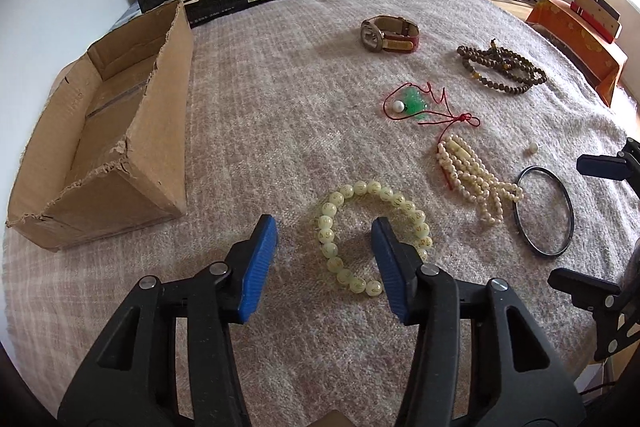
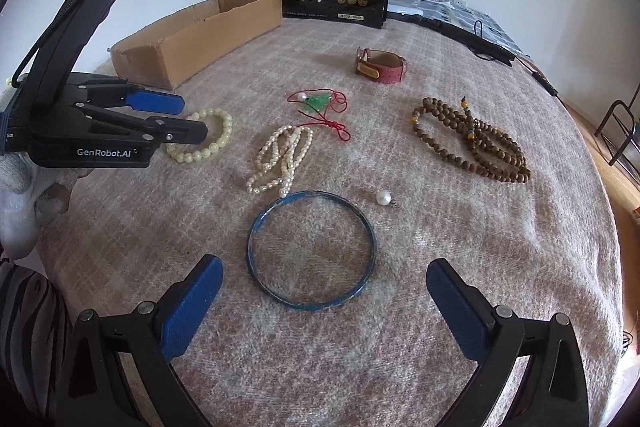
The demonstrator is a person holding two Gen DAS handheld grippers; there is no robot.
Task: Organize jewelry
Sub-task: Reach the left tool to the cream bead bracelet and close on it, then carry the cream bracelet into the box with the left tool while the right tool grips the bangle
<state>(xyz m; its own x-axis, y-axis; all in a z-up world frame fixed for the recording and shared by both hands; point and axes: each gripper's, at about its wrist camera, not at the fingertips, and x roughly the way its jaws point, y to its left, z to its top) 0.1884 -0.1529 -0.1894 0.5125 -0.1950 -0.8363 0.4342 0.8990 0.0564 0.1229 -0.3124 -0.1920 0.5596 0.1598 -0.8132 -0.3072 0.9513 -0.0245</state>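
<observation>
- My left gripper (image 1: 324, 241) straddled the pale bead bracelet's (image 1: 338, 201) near-left arc, jaws part-open, not yet pinching.
- My right gripper (image 2: 324, 285) gaped empty beside the blue bangle (image 2: 256, 227).

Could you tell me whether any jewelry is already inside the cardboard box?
No, the cardboard box shows only its bare bottom, and the pale bead bracelet lies on the blanket.

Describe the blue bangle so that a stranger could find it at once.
Start from the cardboard box on the blanket, then look to the near edge, before the right gripper. The blue bangle lies flat beside the white pearl strands. Only it is a plain rigid ring, without beads.
</observation>
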